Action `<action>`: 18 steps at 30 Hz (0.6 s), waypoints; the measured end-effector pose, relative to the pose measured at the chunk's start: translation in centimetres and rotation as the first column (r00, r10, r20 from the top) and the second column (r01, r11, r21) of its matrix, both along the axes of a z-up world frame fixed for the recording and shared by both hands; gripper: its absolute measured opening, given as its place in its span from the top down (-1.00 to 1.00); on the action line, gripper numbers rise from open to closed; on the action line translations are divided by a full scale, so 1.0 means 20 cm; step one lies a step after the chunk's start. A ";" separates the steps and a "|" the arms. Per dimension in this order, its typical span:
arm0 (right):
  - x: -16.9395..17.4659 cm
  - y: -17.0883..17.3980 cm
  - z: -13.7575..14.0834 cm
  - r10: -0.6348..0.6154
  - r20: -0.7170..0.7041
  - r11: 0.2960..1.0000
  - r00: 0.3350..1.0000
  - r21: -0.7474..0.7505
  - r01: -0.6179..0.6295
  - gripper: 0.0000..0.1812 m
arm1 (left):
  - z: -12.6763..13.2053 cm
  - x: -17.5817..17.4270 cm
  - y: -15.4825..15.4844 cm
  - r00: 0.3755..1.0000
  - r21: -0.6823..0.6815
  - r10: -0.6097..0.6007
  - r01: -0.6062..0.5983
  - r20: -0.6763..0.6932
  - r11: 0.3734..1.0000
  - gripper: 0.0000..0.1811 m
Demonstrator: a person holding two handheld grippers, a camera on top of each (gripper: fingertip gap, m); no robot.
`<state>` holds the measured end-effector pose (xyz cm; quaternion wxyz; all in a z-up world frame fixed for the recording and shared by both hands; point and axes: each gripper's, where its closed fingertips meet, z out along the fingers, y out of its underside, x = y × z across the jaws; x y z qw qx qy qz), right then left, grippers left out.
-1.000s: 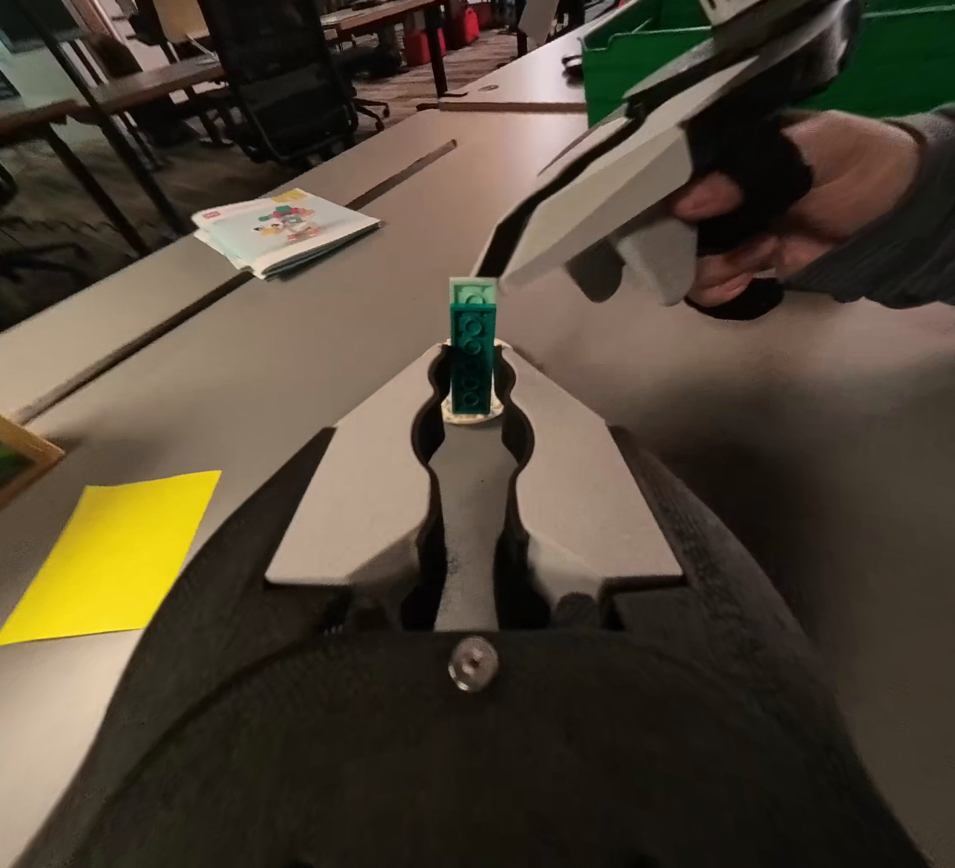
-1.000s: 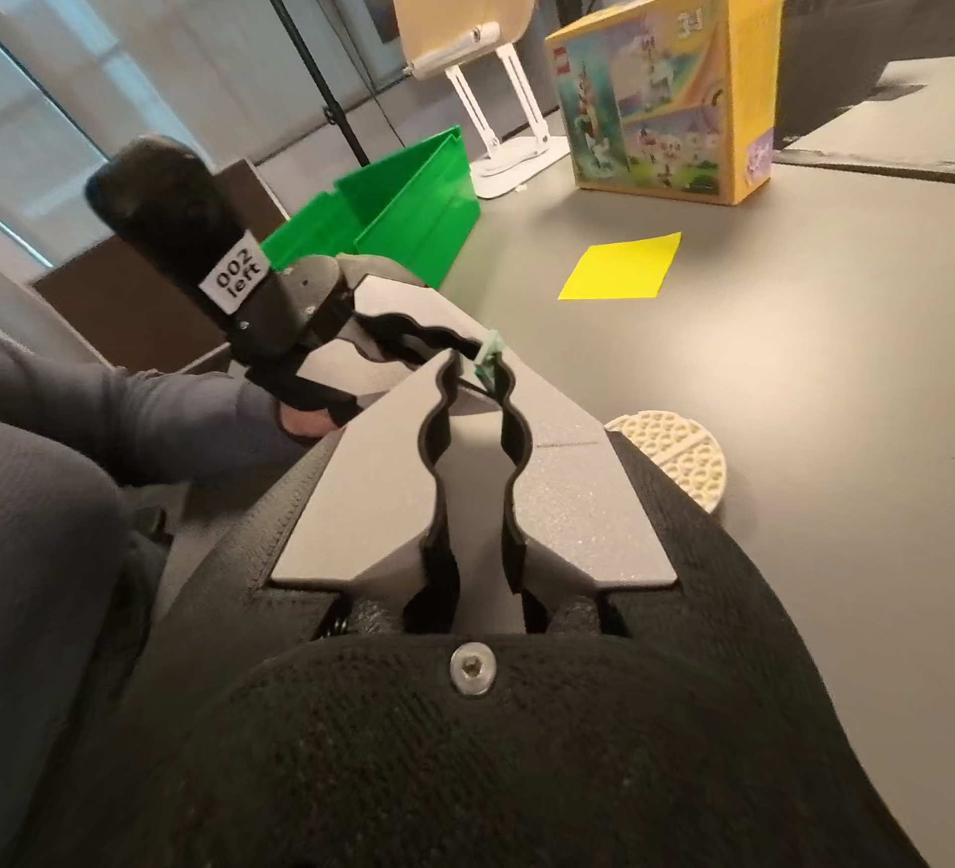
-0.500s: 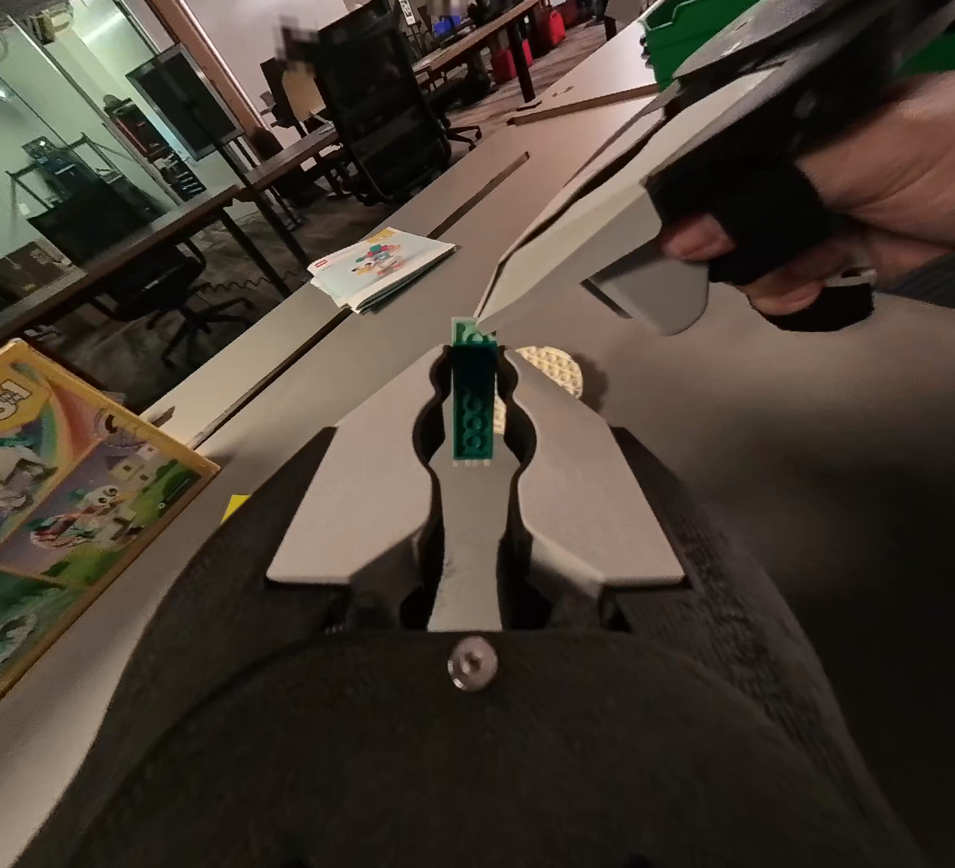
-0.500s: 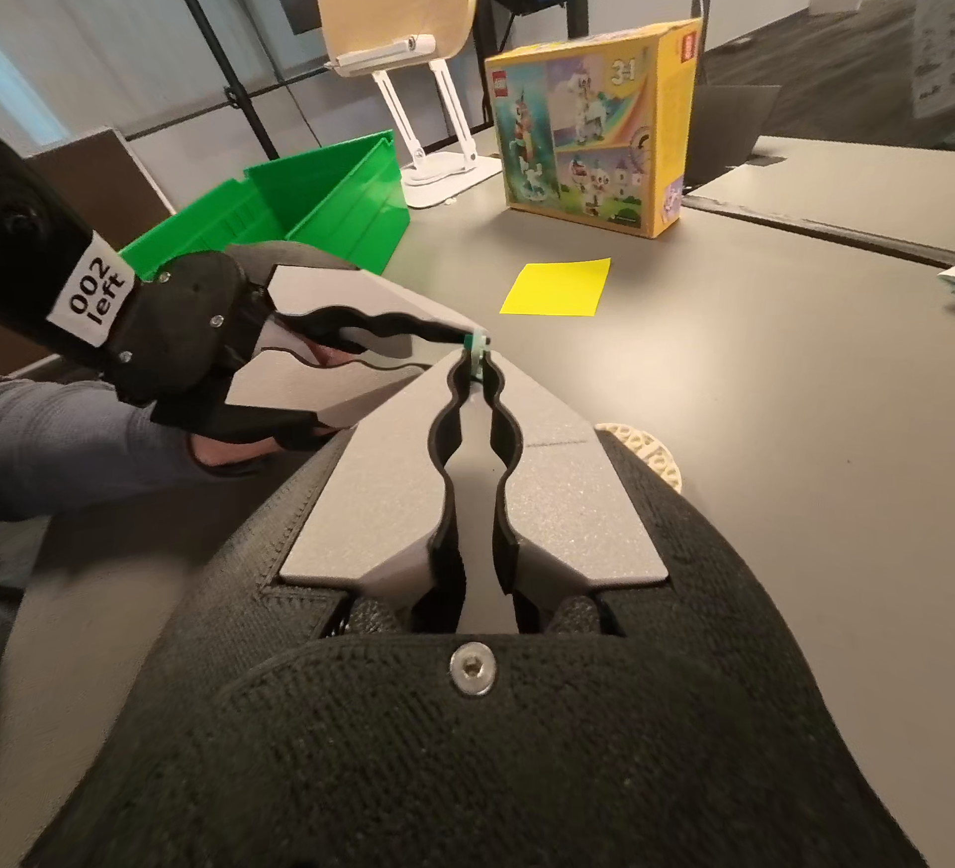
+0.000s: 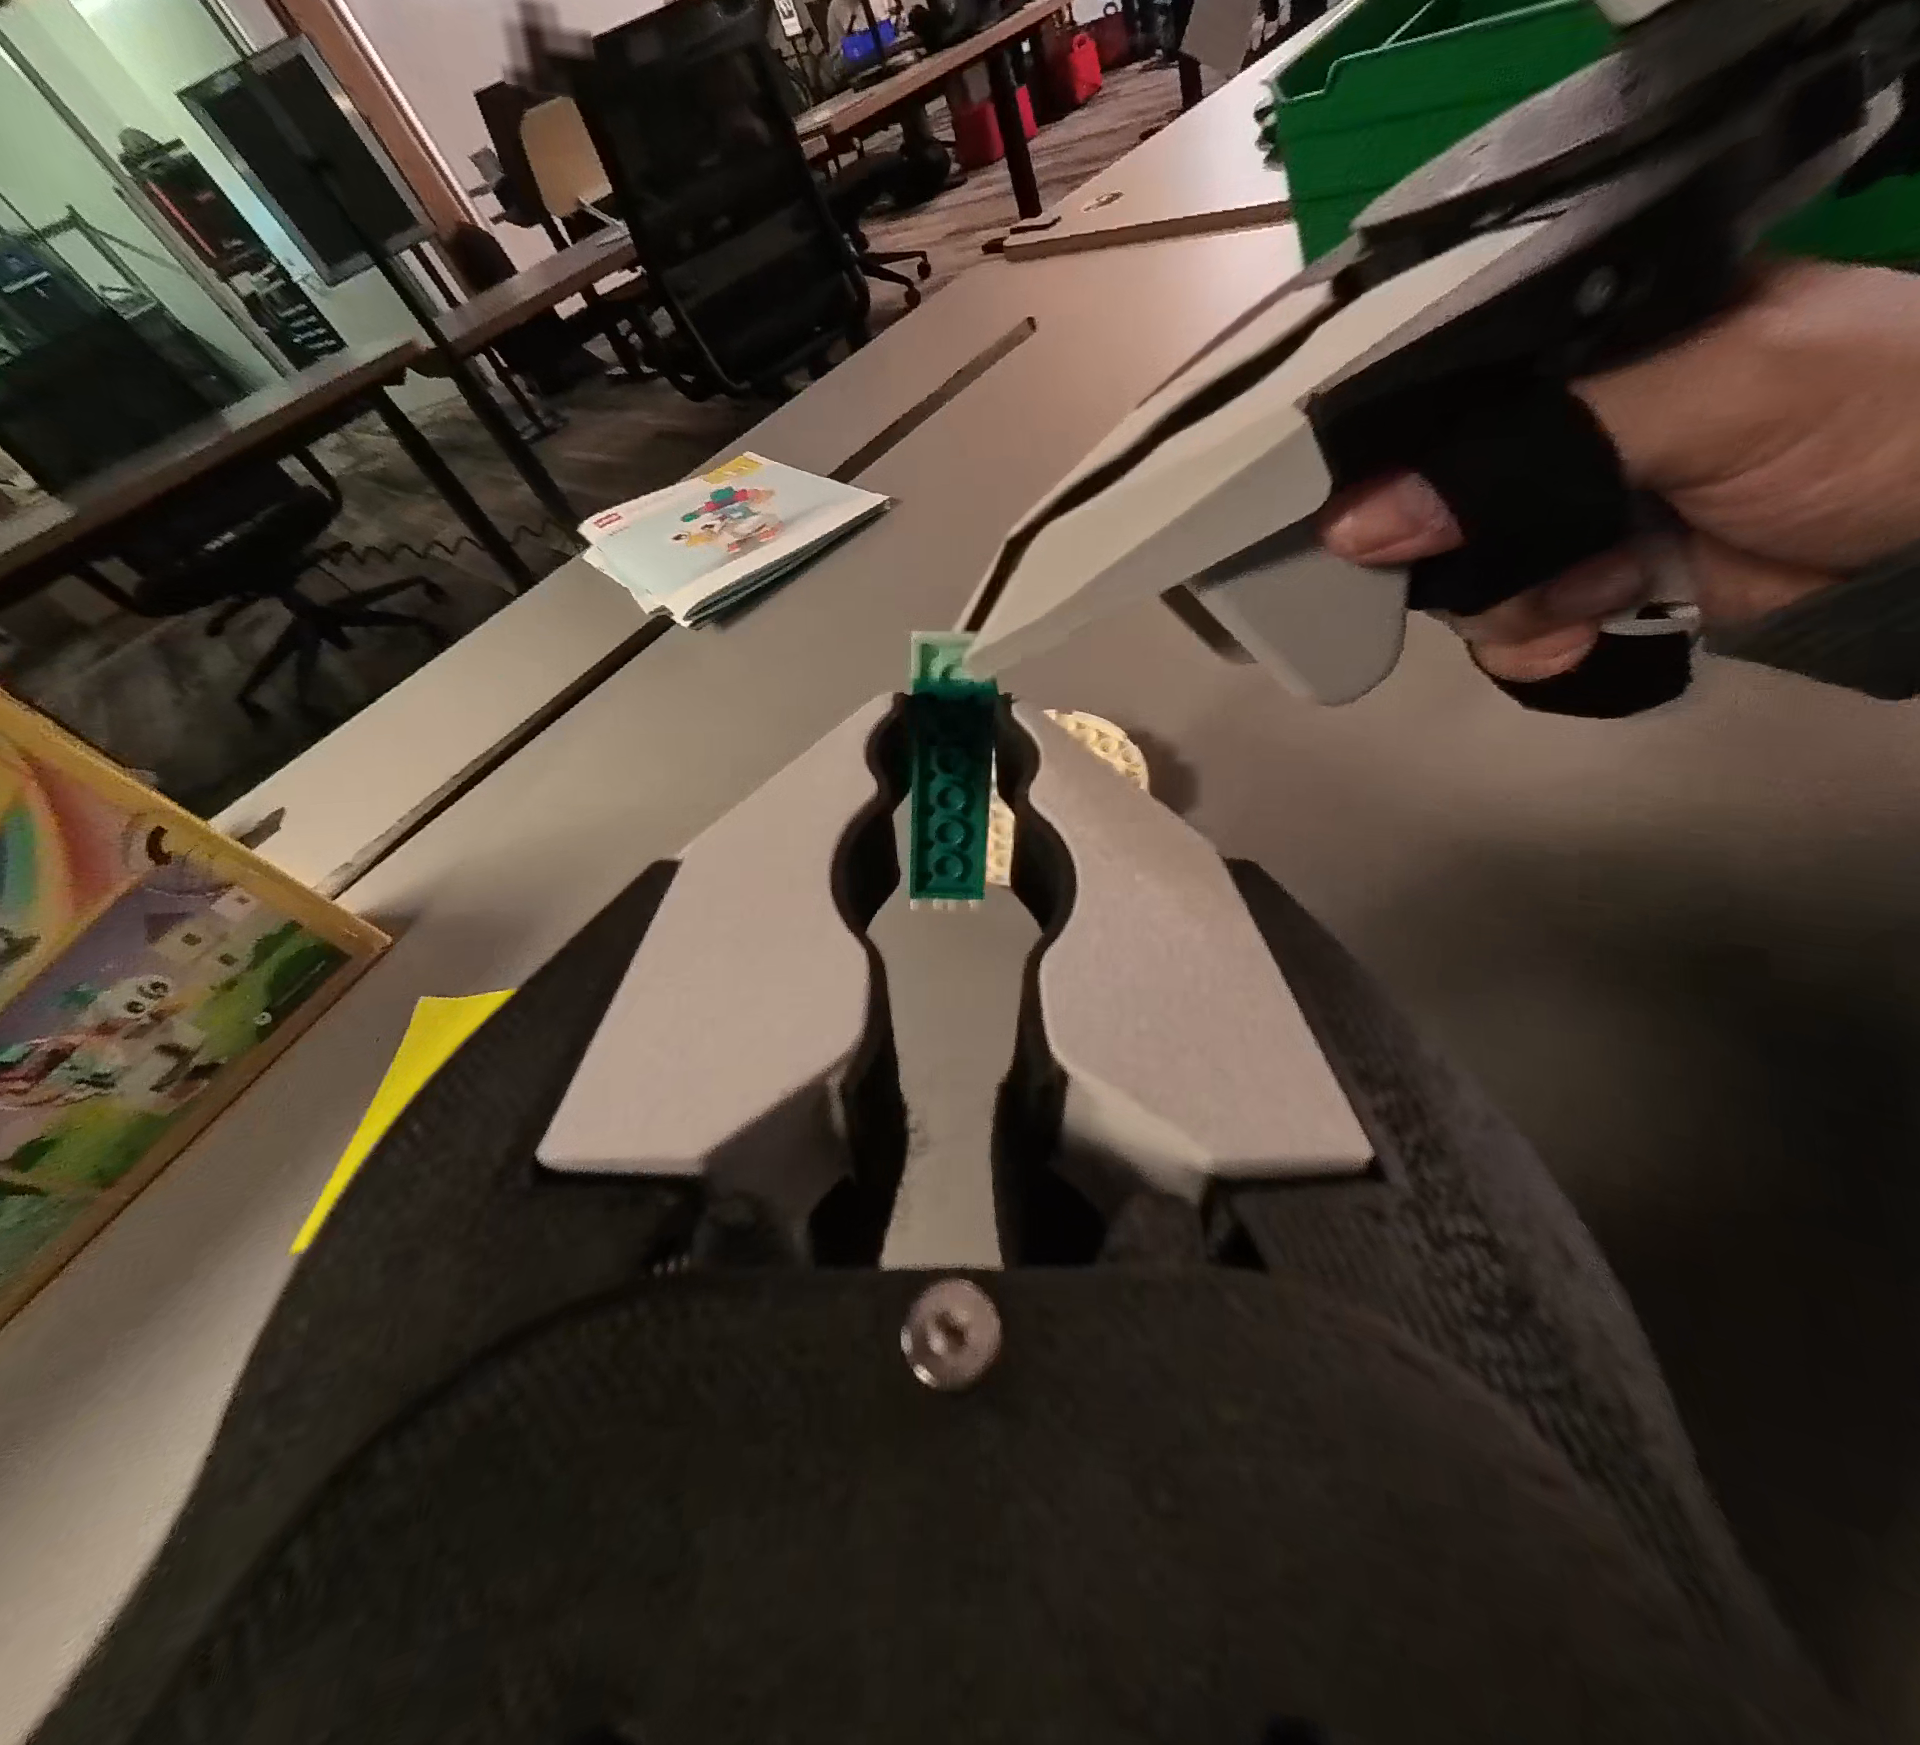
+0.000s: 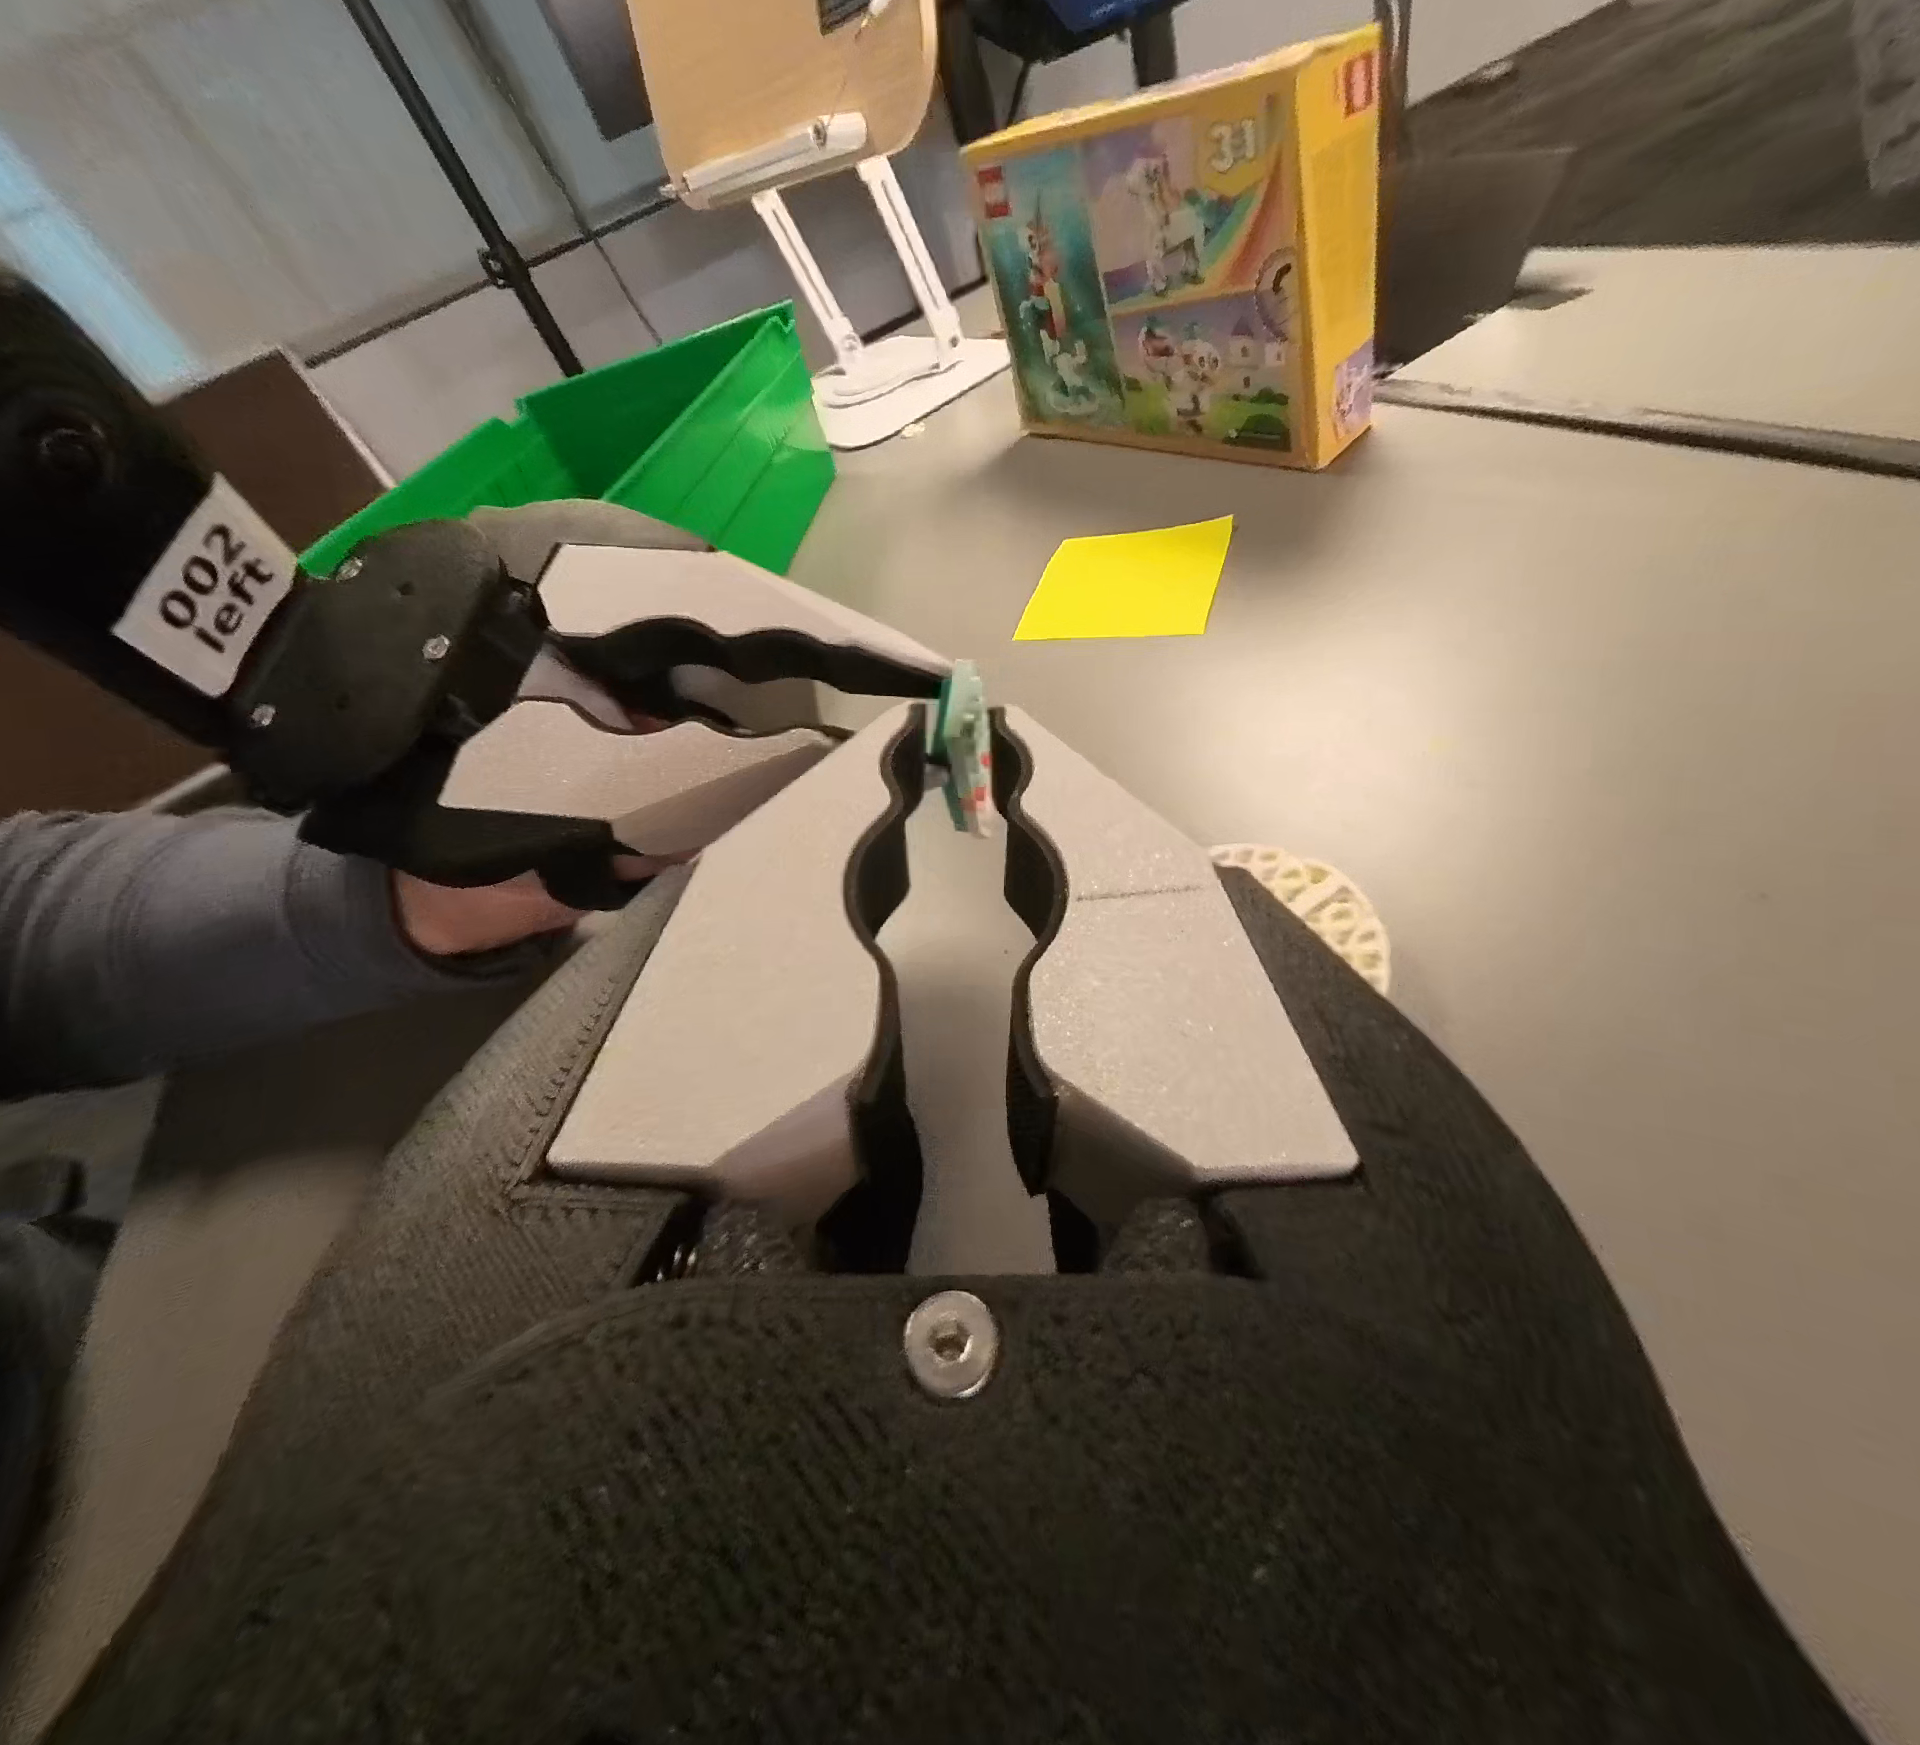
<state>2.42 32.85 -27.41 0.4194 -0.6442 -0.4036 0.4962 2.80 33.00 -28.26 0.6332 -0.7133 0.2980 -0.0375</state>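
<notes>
My left gripper is shut on a long dark green studded plate and holds it upright above the grey table. A small light green piece sits on the plate's far end. My right gripper comes in from the right, its tips closed on that light green piece. In the right wrist view my right gripper pinches the light green piece. The left gripper meets it from the left. A round cream studded plate lies on the table just behind.
An instruction booklet lies farther out on the table. A yellow toy box, a yellow sticky note and a green bin stand around. The cream plate lies right of my right gripper. Office chairs and desks stand beyond. My left and right fingertips are right by each other.
The left gripper has lifted the green pieces off the round cream plate and tilted up. The right gripper has stayed with its tips at the light green piece.
</notes>
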 end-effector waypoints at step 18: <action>0.00 -0.02 0.01 0.051 -0.049 0.997 0.998 -0.053 -0.053 0.97 | 0.03 0.02 -0.04 0.996 0.067 -0.027 0.033 -0.090 0.997 0.86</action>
